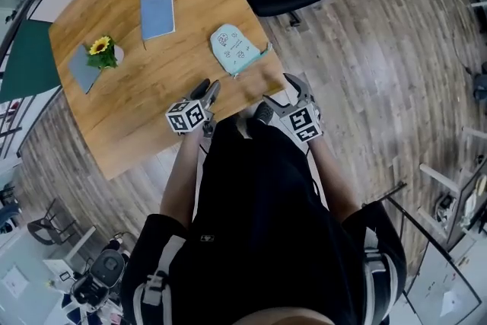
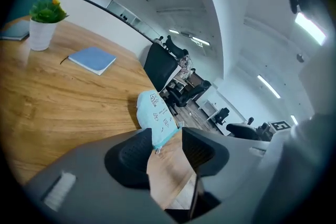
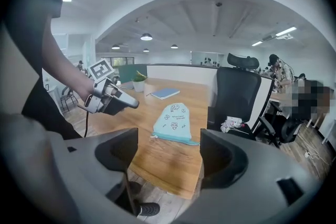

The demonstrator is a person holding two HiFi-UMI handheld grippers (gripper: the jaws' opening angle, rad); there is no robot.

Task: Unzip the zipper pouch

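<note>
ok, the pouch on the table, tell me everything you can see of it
The pouch is pale turquoise, soft and cloth-like, printed with small dark doodles. One end is rounded. The other is straight, with a darker teal zipper running along it and a small pull at one corner. The zipper looks closed. It lies flat near the table edge closest to the person, zipper end toward them. Only the table touches it.

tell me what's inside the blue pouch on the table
Nothing of the inside shows. The pouch lies flat on the table and its zipper edge looks closed, so the printed fabric covers whatever it may hold.
</note>
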